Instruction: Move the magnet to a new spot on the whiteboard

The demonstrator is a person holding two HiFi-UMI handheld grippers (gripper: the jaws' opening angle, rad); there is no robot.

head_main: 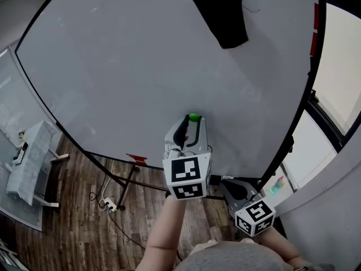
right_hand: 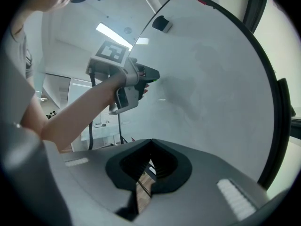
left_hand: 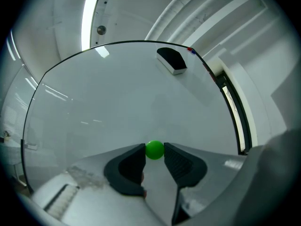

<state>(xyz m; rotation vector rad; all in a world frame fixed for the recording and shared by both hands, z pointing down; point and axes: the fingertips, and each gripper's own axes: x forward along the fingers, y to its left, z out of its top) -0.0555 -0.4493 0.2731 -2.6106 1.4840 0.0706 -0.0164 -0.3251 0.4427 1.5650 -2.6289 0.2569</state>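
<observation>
I'm pinching the small round green magnet [left_hand: 154,149] at the very tips of my left gripper [head_main: 190,124]. Both pads are touching it, jaws standing part-way in. The magnet is sitting low on the big white whiteboard [head_main: 141,66], well below the black felt eraser [head_main: 221,16] up top. Can't tell if it's off the surface yet. My right gripper [right_hand: 150,144] is hanging idle low at my side, jaws closed together, nothing in them.

Step in hand, as I read it: getting the magnet off the board. The grip is shallow and on a ball, so it's likely to squirt out. I'm aiming for a centred squeeze and a tilt or slide to break the pull, not a straight yank. Then I'm carrying it to bare board well clear of the eraser and letting it seat flat before opening.
</observation>
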